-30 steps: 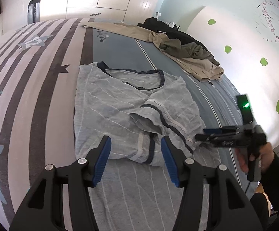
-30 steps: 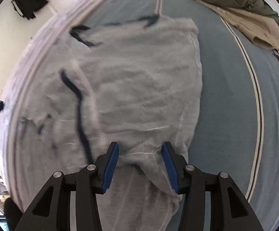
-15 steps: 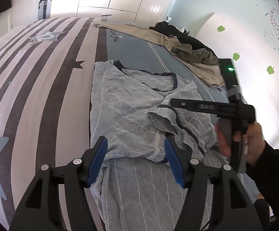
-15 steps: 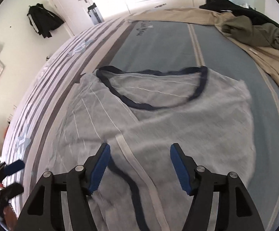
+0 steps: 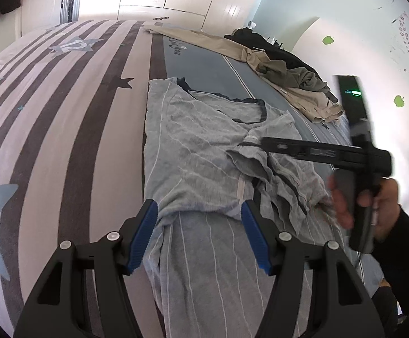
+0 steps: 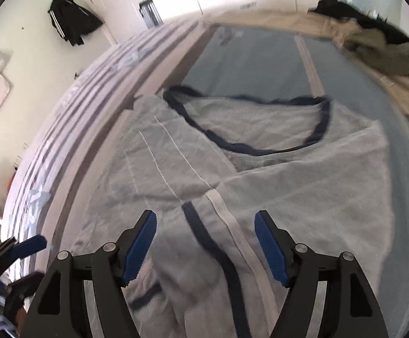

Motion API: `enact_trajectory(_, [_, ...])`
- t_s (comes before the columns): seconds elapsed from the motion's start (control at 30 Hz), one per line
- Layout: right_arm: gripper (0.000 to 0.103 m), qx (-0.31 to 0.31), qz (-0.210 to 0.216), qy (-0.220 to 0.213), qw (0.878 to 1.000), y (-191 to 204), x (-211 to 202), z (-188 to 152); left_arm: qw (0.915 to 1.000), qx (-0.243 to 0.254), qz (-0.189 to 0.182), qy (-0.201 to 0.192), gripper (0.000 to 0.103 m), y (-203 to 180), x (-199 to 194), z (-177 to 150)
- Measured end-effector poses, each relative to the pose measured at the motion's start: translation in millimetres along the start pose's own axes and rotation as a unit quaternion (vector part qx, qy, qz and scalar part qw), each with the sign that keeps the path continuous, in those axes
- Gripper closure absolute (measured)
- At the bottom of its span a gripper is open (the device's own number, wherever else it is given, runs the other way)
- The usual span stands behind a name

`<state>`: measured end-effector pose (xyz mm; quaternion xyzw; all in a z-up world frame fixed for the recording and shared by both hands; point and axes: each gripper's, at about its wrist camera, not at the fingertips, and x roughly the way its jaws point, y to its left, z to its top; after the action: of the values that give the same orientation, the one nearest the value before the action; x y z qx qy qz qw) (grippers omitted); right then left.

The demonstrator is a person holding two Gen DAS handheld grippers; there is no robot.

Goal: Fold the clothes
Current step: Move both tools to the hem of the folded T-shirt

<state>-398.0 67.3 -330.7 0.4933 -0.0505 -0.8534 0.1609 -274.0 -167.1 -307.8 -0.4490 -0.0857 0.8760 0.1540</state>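
A grey T-shirt (image 5: pixel 204 146) with thin white stripes and a navy collar lies on the bed, one sleeve folded inward over its front. My left gripper (image 5: pixel 200 236) hovers over the shirt's lower part, jaws apart, cloth lying under them but not pinched. My right gripper (image 6: pixel 205 242) hangs over the folded sleeve with its navy trim (image 6: pixel 212 242); its jaws are opening and nothing is pressed between the pads. In the left wrist view the right gripper (image 5: pixel 263 140) reaches in from the right, held by a hand (image 5: pixel 373 200). The left gripper (image 6: pixel 26 246) shows at the lower left of the right wrist view.
A heap of beige, olive and black clothes (image 5: pixel 297 84) lies along the bed's far right side, seen too as the pile (image 6: pixel 387 48). The striped bedspread (image 5: pixel 63 112) spreads out to the left. A black jacket (image 6: pixel 69 22) hangs near the door.
The right gripper has let go of the shirt cloth, widened its jaws and swung up over the shirt's middle. The left gripper has crept slightly forward and down over the lower shirt.
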Motion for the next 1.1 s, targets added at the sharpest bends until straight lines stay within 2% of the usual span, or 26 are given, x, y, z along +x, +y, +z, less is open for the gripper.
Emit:
enact_trajectory(0.1, [0.029,-0.008,-0.024,-0.026,0.999,-2,-37,-20,1.0,0.009,0.003,-0.001,0.044,-4,-15,-14])
enact_trajectory(0.23, [0.029,-0.015,-0.063,-0.047,0.997,-3,-81,-51,0.9997,0.023,-0.007,0.008,0.044,-13,-35,-38])
enact_trajectory(0.5, [0.029,0.001,-0.078,-0.054,0.995,1,-149,-138,0.9996,0.016,-0.013,0.021,0.044,-23,-74,-88])
enact_trajectory(0.83, [0.029,0.042,-0.093,-0.022,0.995,-6,-173,-235,0.9989,-0.005,0.008,0.045,0.044,-13,-103,-149])
enact_trajectory(1.1, [0.029,0.06,-0.095,0.006,0.994,-7,-183,-287,0.9962,-0.027,0.002,0.082,0.044,-11,-108,-196])
